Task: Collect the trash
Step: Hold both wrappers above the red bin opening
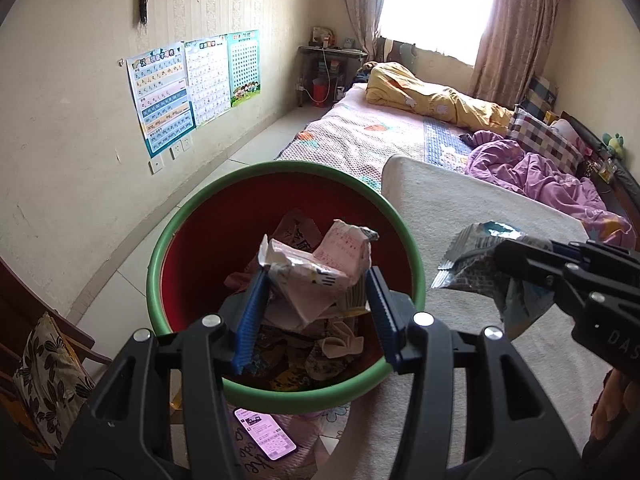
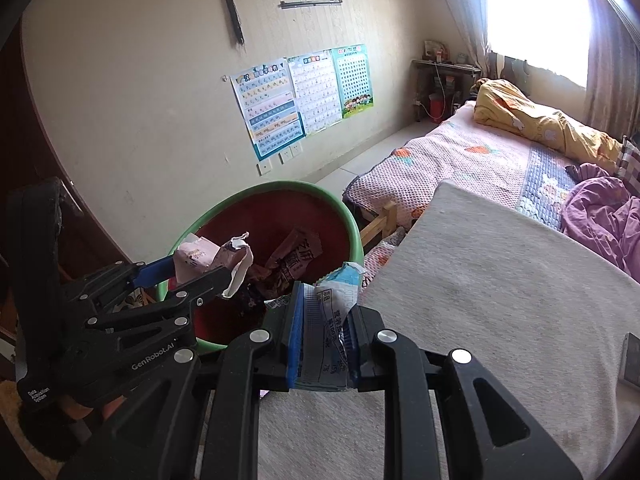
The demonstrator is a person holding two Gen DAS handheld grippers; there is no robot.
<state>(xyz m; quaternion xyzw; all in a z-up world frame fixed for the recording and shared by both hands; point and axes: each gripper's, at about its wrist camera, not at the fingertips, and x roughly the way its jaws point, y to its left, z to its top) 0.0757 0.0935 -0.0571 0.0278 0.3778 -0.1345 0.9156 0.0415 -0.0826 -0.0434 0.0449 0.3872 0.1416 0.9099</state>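
A red bin with a green rim [image 1: 208, 200] [image 2: 304, 188] stands beside a grey-white covered table, with several wrappers lying inside. My left gripper [image 1: 316, 292] [image 2: 200, 276] hangs over the bin's mouth, shut on a crumpled pink and white wrapper [image 1: 320, 268] [image 2: 196, 260]. My right gripper [image 2: 324, 336] is shut on a flattened blue and silver snack wrapper [image 2: 324, 320] [image 1: 472, 256]. It holds this wrapper over the table's left edge, just right of the bin. In the left wrist view the right gripper's black body [image 1: 568, 276] comes in from the right.
The grey-white table top [image 1: 480, 208] [image 2: 500, 300] fills the right foreground. A lit phone [image 1: 264, 434] lies below the bin. Behind are a bed [image 1: 380, 128] with yellow and purple bedding, wall posters [image 1: 192, 84], and a patterned chair cushion [image 1: 52, 380] at the left.
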